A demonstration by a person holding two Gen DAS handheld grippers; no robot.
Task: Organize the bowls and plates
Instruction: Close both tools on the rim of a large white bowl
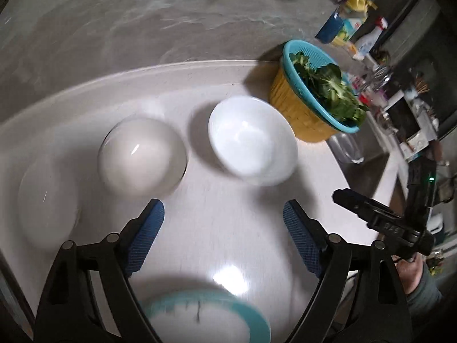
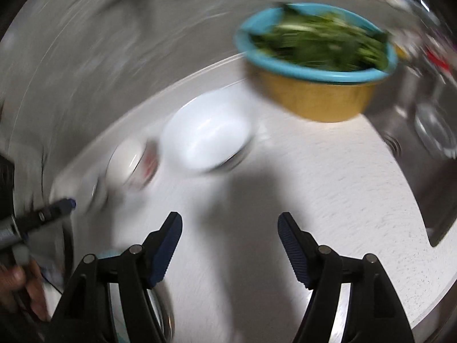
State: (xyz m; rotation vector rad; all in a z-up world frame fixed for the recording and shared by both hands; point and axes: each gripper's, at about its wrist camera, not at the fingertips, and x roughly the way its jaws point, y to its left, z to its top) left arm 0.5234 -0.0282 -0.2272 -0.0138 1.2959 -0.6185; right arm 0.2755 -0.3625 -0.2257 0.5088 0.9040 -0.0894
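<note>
Left wrist view: left gripper [image 1: 223, 215] spread, empty; white bowl [image 1: 252, 140] just above, mid-frame. Right gripper [image 2: 230, 227] spread too.

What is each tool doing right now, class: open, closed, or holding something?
Left tool: open, holding nothing, above the white counter.
Right tool: open, holding nothing.

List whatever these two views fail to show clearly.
- Teal-rimmed plate, left wrist view: cut off by the bottom edge, behind the tongs' arms.
- Leftmost pale dish, left wrist view: smeared, so plate or bowl is unclear.
- Greens colander, right wrist view: motion-blurred.
</note>
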